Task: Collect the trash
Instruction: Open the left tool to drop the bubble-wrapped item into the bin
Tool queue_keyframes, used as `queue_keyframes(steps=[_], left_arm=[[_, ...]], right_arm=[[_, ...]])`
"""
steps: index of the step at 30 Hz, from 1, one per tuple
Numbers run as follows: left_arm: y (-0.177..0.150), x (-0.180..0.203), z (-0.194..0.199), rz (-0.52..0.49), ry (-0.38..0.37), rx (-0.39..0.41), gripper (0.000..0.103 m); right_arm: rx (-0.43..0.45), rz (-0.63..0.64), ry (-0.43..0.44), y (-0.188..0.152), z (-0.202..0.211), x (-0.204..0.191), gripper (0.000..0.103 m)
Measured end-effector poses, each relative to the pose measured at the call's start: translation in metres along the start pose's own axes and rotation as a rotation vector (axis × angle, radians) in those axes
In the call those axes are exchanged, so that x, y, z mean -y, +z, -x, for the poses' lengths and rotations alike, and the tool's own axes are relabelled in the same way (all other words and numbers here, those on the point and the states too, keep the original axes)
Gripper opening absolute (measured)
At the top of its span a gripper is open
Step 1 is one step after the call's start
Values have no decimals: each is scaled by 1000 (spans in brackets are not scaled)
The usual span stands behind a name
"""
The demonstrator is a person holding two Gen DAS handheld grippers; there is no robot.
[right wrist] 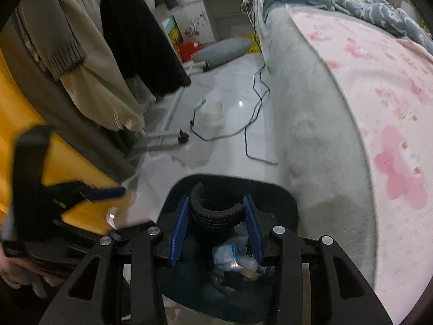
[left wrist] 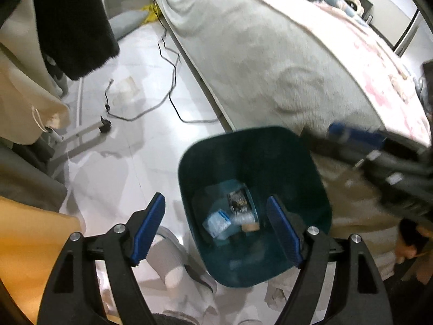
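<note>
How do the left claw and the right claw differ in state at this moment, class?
The left claw is open and empty; the right claw is shut on a black ribbed ring. Both have blue pads and hang above the dark bin that already holds trash.

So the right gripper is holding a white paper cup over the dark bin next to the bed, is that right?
Not quite: the right gripper holds a black ribbed ring-shaped piece, not a white cup. It is over the dark bin beside the bed, as the right wrist view shows.

Bin (left wrist: 319, 187) mouth open; bed (left wrist: 257, 62) alongside.
</note>
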State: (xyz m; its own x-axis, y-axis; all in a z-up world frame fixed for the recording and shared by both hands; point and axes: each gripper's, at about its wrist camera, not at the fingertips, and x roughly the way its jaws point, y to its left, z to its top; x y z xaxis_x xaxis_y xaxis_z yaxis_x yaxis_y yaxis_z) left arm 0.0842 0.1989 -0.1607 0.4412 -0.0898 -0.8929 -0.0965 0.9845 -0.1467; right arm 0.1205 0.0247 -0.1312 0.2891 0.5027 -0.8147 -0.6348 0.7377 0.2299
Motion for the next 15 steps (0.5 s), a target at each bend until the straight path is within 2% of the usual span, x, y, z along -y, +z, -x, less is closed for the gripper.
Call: queue_keyframes(steps=[8,15], left_arm=[[10,-11,32,21,-7,145,80],[12,-16,46,21,-30,212,80]], right_arm=[[-129,-8,-28,-10,-38,0,41],[-188,6,-33,-16,-56,-5,41]])
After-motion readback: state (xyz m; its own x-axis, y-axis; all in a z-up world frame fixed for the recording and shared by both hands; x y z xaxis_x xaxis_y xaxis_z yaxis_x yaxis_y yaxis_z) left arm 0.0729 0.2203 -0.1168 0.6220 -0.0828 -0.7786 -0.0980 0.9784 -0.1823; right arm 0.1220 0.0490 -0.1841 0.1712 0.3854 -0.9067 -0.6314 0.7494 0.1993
